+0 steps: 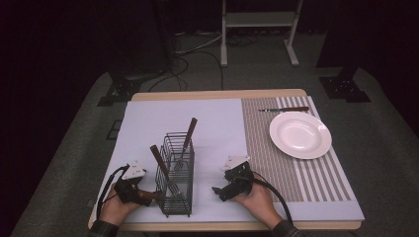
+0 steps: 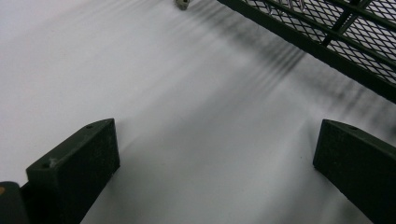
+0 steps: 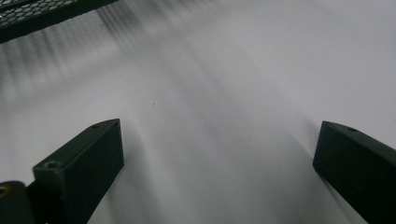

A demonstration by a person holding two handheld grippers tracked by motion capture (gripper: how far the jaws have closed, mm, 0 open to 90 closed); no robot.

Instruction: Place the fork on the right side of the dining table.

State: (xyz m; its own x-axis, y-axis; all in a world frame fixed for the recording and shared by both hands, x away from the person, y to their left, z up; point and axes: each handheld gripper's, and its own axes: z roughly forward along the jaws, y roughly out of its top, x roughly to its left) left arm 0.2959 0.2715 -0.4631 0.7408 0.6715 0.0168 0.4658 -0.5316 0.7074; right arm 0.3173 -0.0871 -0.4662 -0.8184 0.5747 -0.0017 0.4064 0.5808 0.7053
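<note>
A black wire basket (image 1: 175, 180) stands on the white mat (image 1: 207, 128) near the table's front. Two wooden-handled utensils lean in it: a fork (image 1: 188, 136) at the back and another utensil (image 1: 160, 163) nearer the front. My left gripper (image 1: 145, 194) rests low on the mat just left of the basket, jaws wide apart with bare mat between them (image 2: 217, 135). My right gripper (image 1: 219, 190) sits to the basket's right, pointing toward it, open and empty (image 3: 219, 130). The basket's mesh wall (image 2: 327, 37) shows at the upper right of the left gripper view.
A striped placemat (image 1: 296, 173) covers the table's right side. On it sits a white plate (image 1: 300, 134), with a wooden-handled knife (image 1: 284, 109) lying beyond it. A white frame (image 1: 259, 29) and cables stand on the floor past the table.
</note>
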